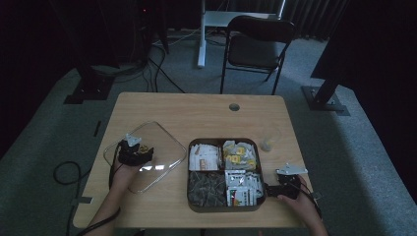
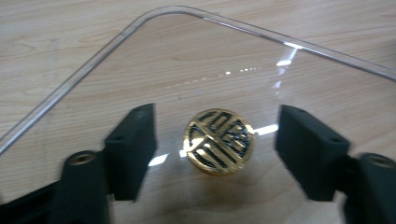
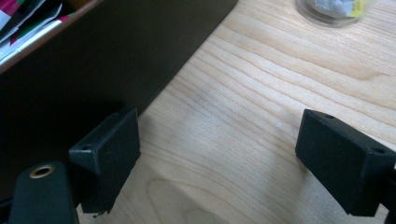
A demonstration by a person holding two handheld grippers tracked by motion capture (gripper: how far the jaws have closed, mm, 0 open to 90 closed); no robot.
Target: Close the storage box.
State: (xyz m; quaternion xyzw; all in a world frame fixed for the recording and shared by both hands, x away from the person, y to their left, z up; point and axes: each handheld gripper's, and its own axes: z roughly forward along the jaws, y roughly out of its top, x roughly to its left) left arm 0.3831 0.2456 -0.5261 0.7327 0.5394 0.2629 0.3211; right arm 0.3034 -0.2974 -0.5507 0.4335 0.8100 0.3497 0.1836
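Between the left gripper's (image 2: 215, 154) parted pads, untouched, a gold knob (image 2: 219, 141) on the clear lid (image 2: 140, 56) is seen; the right gripper (image 3: 219, 158) is held wide beside the tray (image 3: 116, 56).

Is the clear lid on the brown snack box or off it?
Off. The clear square plastic lid with its gold round knob lies flat on the wooden table, beside the brown four-compartment box.

Left claw (image 1: 134, 150) jaws apart, low; right claw (image 1: 287, 183) jaws wide.
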